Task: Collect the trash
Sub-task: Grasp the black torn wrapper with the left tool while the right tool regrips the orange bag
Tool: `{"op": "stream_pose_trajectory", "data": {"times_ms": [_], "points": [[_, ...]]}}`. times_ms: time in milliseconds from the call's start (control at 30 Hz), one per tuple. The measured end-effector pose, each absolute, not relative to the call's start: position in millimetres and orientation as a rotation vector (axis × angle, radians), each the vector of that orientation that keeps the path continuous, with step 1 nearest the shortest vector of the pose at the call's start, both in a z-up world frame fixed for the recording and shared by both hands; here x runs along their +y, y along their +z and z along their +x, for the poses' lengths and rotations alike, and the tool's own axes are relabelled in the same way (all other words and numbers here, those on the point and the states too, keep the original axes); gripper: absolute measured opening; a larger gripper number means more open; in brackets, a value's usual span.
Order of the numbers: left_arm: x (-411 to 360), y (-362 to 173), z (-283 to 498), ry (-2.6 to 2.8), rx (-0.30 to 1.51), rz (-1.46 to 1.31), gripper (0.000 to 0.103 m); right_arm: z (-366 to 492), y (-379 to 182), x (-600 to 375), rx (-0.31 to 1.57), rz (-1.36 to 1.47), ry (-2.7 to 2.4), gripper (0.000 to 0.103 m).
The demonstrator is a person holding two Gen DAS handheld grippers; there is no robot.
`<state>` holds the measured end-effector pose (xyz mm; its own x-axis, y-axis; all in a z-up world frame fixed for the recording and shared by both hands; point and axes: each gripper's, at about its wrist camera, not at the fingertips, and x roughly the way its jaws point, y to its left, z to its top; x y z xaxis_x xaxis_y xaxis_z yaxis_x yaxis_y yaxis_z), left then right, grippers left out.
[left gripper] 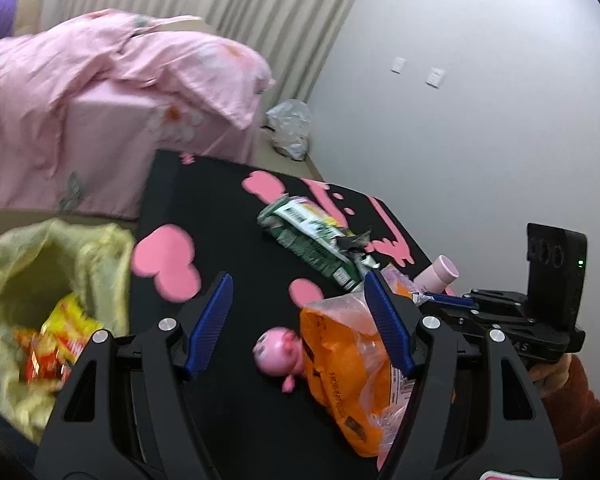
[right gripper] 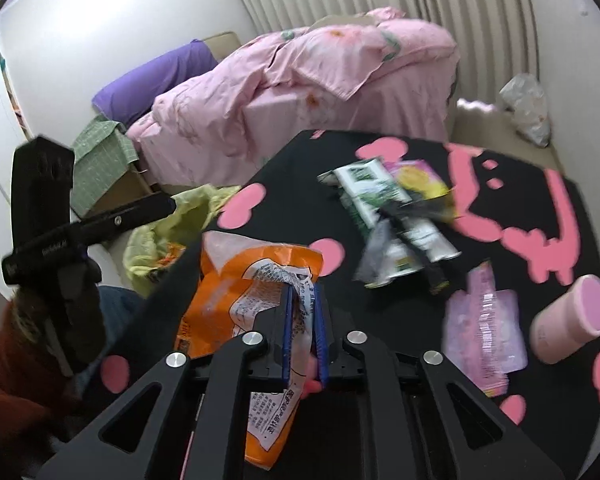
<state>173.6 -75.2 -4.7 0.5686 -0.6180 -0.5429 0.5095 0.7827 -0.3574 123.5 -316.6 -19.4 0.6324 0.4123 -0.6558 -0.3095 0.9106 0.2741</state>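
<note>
An orange and clear plastic wrapper (right gripper: 240, 280) hangs over the black table cloth with pink shapes (left gripper: 228, 216). My right gripper (right gripper: 303, 292) has its blue pads close together, and a crumpled white printed part of that wrapper is pinched between them. In the left wrist view the same wrapper (left gripper: 348, 360) lies beside a small pink pig toy (left gripper: 278, 354). Both sit between the wide open fingers of my left gripper (left gripper: 298, 280), which touches neither. A yellow trash bag (left gripper: 40, 280) with red and yellow snack wrappers inside gapes at the table's left edge.
A crumpled green wrapper (right gripper: 380, 200), a pink packet (right gripper: 484, 328) and a pink bottle (right gripper: 568, 320) lie further along the table. A bed with pink covers (left gripper: 100, 100) stands behind, a plastic bag (left gripper: 290, 128) sits on the floor by the wall, and a box under green cloth (right gripper: 104, 160) stands left.
</note>
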Motion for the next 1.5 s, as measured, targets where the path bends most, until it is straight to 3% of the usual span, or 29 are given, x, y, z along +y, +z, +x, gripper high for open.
{"op": "stream_pose_trajectory", "data": {"times_ms": [100, 200, 333, 433, 567, 633, 667, 733, 867, 1133, 1500], "points": [[-113.8, 4.4, 186.8, -0.733, 0.652, -0.030, 0.064, 114.4, -18.9, -334.5, 0.766, 0.122, 0.386, 0.050], [-151.2, 8.2, 203.0, -0.810, 0.627, 0.085, 0.064, 109.6, -21.1, -346.6, 0.775, 0.112, 0.351, 0.051], [-217.1, -6.4, 231.4, -0.950, 0.733, 0.268, 0.064, 100.0, -29.3, -373.2, 0.781, 0.124, 0.252, 0.051], [-259.4, -27.3, 243.5, -0.933, 0.801, 0.423, 0.057, 93.2, -39.2, -394.7, 0.774, 0.183, 0.196, 0.051], [-286.7, -42.1, 262.5, -0.880, 0.908, 0.416, 0.054, 86.4, -51.3, -411.8, 0.765, 0.235, 0.165, 0.052], [-292.1, -47.1, 269.0, -0.856, 0.947, 0.391, 0.046, 86.1, -58.8, -415.7, 0.770, 0.236, 0.148, 0.054], [-294.3, -49.6, 271.2, -0.841, 0.963, 0.386, 0.031, 86.5, -61.5, -416.5, 0.774, 0.235, 0.143, 0.054], [-289.4, -47.4, 270.0, -0.832, 0.955, 0.338, 0.031, 85.7, -66.2, -416.5, 0.779, 0.234, 0.141, 0.064], [-257.7, -21.4, 254.8, -0.834, 0.888, 0.204, 0.027, 79.2, -70.1, -412.5, 0.762, 0.217, 0.176, 0.070], [-176.6, 21.6, 201.0, -0.793, 0.765, 0.032, 0.027, 75.8, -70.7, -393.2, 0.821, 0.173, 0.208, 0.071], [-86.1, -4.7, 153.3, -0.641, 0.782, -0.072, 0.027, 67.1, -63.3, -302.7, 0.818, 0.072, 0.417, 0.071]]}}
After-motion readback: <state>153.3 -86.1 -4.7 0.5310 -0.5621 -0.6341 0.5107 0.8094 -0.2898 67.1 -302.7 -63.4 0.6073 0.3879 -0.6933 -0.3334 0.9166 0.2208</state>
